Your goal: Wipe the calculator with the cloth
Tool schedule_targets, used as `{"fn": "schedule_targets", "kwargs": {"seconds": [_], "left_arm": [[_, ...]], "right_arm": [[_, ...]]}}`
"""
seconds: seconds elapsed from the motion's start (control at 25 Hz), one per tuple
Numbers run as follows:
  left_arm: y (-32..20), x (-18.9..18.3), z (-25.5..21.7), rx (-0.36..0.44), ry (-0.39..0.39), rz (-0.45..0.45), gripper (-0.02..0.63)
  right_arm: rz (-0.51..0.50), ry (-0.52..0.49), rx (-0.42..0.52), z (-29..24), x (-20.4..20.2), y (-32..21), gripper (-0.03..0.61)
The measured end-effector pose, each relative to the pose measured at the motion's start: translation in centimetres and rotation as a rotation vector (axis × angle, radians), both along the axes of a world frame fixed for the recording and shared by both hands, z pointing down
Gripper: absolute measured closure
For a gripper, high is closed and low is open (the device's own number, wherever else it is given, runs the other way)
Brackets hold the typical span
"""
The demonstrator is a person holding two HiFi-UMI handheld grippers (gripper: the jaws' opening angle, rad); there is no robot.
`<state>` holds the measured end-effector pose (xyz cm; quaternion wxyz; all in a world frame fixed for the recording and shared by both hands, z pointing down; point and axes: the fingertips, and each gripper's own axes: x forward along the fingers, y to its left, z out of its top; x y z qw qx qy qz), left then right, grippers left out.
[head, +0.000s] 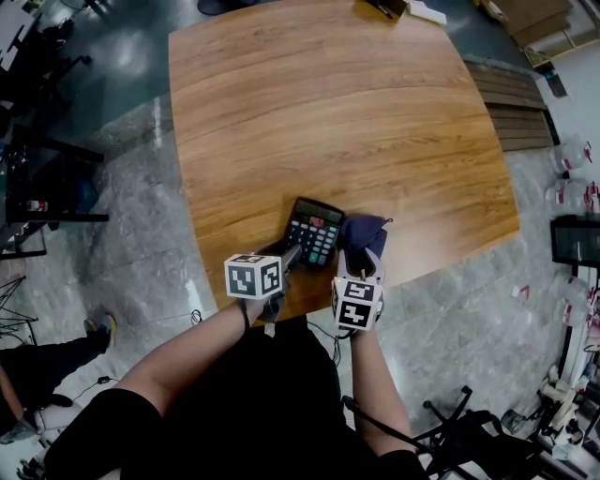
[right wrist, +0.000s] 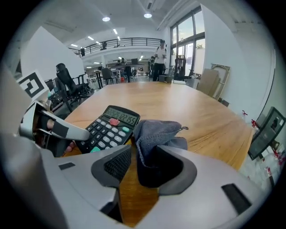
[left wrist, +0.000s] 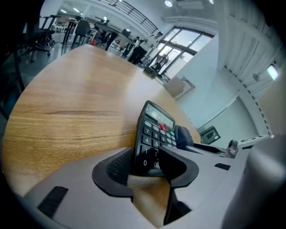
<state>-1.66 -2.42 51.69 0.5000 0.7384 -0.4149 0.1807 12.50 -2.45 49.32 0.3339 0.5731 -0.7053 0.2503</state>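
Note:
A black calculator (head: 313, 231) lies near the front edge of the wooden table (head: 328, 94), display end away from me. A dark blue-grey cloth (head: 361, 232) sits bunched up right beside it. My left gripper (head: 286, 258) stands open, and the calculator's near end (left wrist: 154, 134) lies between its jaws. My right gripper (head: 361, 260) is open too. The cloth (right wrist: 156, 134) rests against its right finger, and bare wood shows between the cloth and the left pad (right wrist: 117, 164). The right gripper view also shows the calculator (right wrist: 109, 127) at the left, with the left gripper's finger across its corner.
The table's front edge runs just under both grippers. A few small items (head: 403, 9) lie at the table's far edge. A slatted wooden pallet (head: 511, 103) stands off the right side. Office chairs, stands and cables are on the grey floor around the table.

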Motion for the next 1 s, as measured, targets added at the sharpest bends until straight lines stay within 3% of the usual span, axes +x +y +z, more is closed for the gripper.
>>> {"fn": "schedule_targets", "kwargs": {"seconds": [0.2,0.32,0.44,0.52,0.64,0.8,1.0], "left_arm": [[0.3,-0.9,-0.5,0.046,-0.093,0.043,0.431],[0.1,-1.3,-1.6,0.117,-0.132,0.069,0.428],[-0.5,-1.5,-4.5,0.244,-0.137,0.082,0.431],[-0.8,-1.7,-7.0,0.335,-0.131,0.081,0.505],[-0.9,-1.8,-11.0,0.449,-0.113,0.068,0.595],[-0.2,-0.9,-16.0,0.588,-0.037,0.111,0.606],[1.3,-0.5,-20.7,0.771,-0.051,0.18,0.607]], "right_arm": [[0.027,-0.001,0.033,-2.0,0.6,0.3,0.445],[0.052,0.007,0.077,-3.6,1.1,0.8,0.445],[0.09,-0.01,0.162,-6.3,1.0,1.3,0.446],[0.097,-0.023,0.24,-8.6,0.4,1.6,0.453],[0.094,-0.031,0.359,-12.4,-0.6,2.1,0.528],[0.082,-0.121,0.469,-16.7,-2.9,2.7,0.56],[0.069,-0.176,0.538,-20.3,-5.7,3.7,0.563]]}}
